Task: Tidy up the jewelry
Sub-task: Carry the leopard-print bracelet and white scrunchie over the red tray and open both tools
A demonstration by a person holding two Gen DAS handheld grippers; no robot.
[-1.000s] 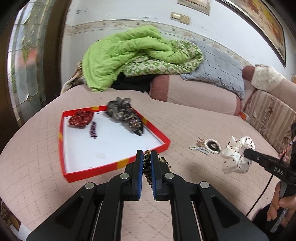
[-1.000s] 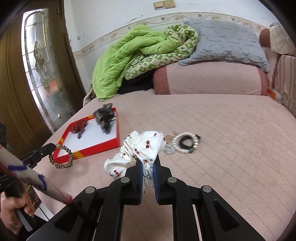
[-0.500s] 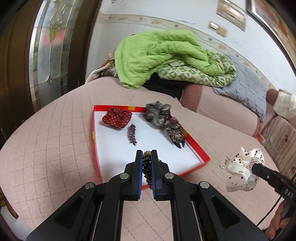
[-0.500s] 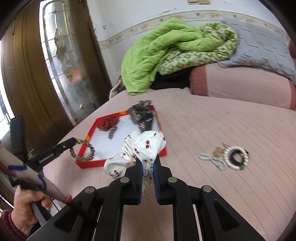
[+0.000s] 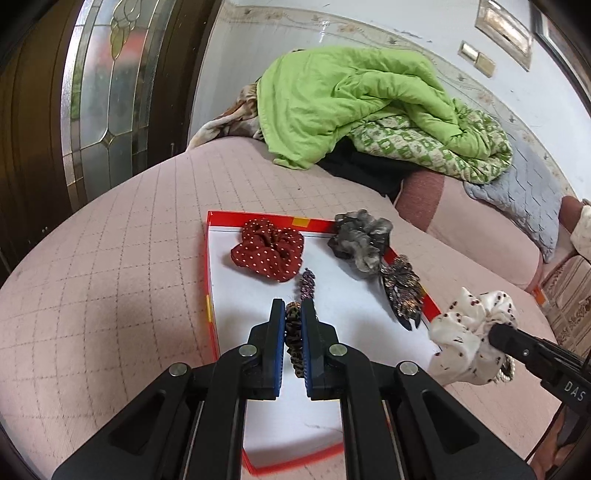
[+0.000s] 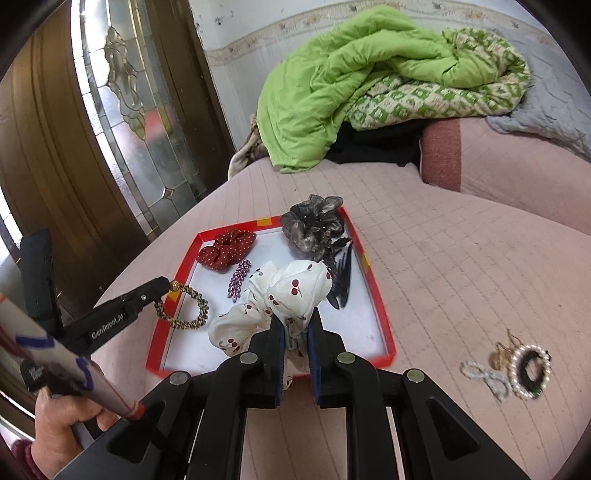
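both grippers pinch: left (image 5: 293, 325) a half-hidden bracelet (image 6: 184, 308), right (image 6: 295, 334) a scrunchie (image 6: 280, 295).

pink quilted bed (image 5: 110, 295) fills most of the room; lime green comforter (image 5: 343, 107) heaped at the far end over a grey pillow (image 5: 524, 192); dark wooden door (image 6: 66, 155) with leaded glass on the left; white wall (image 5: 369, 29) with a floral border.

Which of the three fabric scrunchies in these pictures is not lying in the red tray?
The white cherry-print scrunchie: the right tool holds it above the red tray, while the red dotted scrunchie and grey scrunchie lie inside.
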